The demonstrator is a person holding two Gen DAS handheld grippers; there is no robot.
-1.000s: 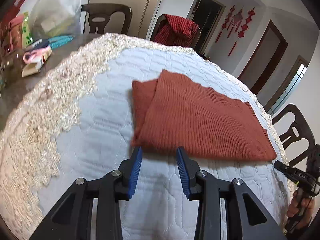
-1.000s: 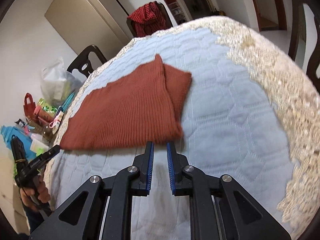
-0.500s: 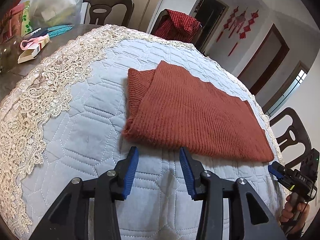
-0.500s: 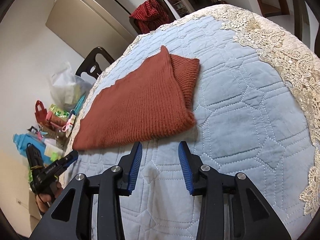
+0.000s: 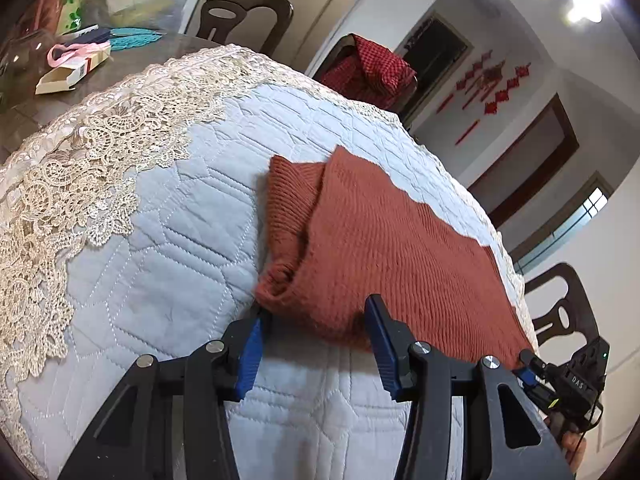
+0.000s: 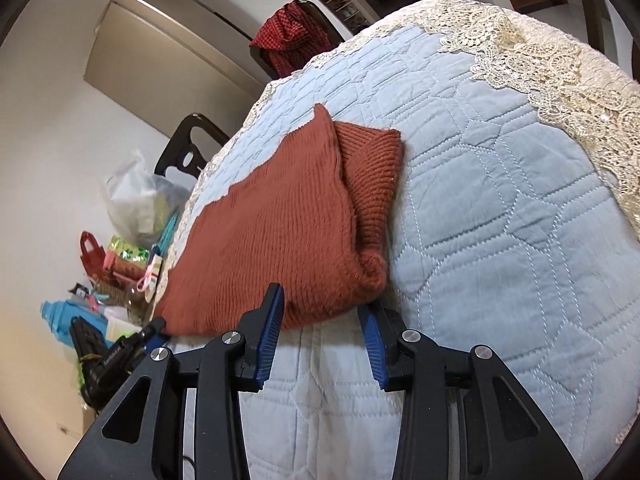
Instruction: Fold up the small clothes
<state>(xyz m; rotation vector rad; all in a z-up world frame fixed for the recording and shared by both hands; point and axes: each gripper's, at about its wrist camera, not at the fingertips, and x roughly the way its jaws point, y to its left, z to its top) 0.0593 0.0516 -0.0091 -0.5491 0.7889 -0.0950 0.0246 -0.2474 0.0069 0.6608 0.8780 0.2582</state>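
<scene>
on quilted blue cover [image 5: 168, 264], folded rust ribbed knit [image 5: 384, 248], lace border [image 5: 80, 168]

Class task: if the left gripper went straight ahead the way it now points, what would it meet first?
Most likely the near edge of the rust knit garment: the left gripper, its jaws opening, already straddles that corner. Depth is unclear; the quilted cover lies just beneath.

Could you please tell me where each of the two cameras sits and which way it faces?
Left wrist: on the left claw, looking down along its opening fingers at the sweater's near left corner; right claw shows at right.
Right wrist: on the right claw, facing the near right corner; left claw shows at left.
Shared: sweater, quilt, chair.
</scene>
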